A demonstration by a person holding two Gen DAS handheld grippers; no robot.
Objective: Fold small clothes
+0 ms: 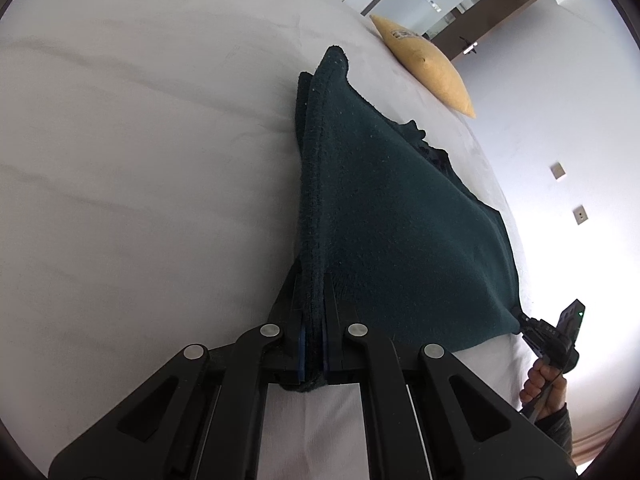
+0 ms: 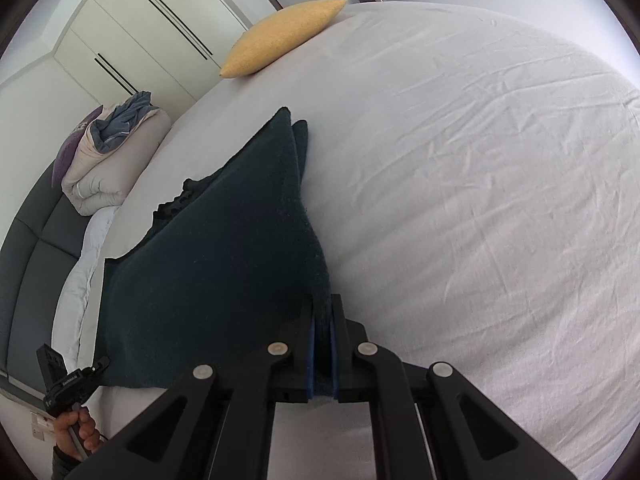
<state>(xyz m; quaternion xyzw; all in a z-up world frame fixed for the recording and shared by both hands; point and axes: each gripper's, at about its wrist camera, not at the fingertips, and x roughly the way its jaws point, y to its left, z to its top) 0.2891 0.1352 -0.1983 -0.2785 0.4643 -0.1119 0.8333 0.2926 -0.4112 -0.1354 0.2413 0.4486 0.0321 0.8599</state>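
Note:
A dark teal cloth is stretched above the white bed between both grippers; it also shows in the right wrist view. My left gripper is shut on one near corner, with folded layers pinched between its fingers. My right gripper is shut on the other near corner; it shows at the far right of the left wrist view. The left gripper shows at the lower left of the right wrist view. The cloth's far end rests on the sheet, one layer over another.
The white bed sheet spreads wide under the cloth. A yellow cushion lies at the bed's far edge. A rolled duvet sits by the grey headboard. Wardrobe doors stand behind.

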